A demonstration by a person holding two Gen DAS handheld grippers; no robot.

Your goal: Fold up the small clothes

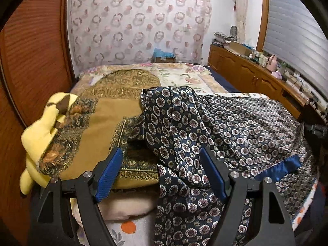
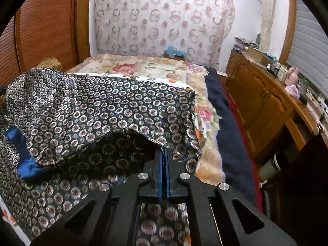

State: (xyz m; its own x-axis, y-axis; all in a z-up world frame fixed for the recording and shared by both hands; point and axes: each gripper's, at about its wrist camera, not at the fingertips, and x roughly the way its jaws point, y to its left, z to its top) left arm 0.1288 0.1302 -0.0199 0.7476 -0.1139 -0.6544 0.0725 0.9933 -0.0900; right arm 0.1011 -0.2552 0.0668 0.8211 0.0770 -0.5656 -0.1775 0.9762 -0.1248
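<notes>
Navy medallion-print garment (image 1: 180, 123): satiny woven cloth, glossy, with a plain shiny blue satin band (image 1: 276, 167) on it. Beside the garment, gold brocade cloth (image 1: 106, 123): matt tan field, metallic-looking woven borders. Yellow plush (image 1: 39, 135) just past the brocade: soft, matt, fuzzy. Left tongs (image 1: 162, 172): matt black plastic arms, ribbed blue pads, bright metal pins. Right tongs (image 2: 164, 157): same build. Floral bed cover (image 2: 147, 67) under the garment: matt cloth. Cabinet (image 2: 262, 102) well beyond the garment: glossy varnished wood.
</notes>
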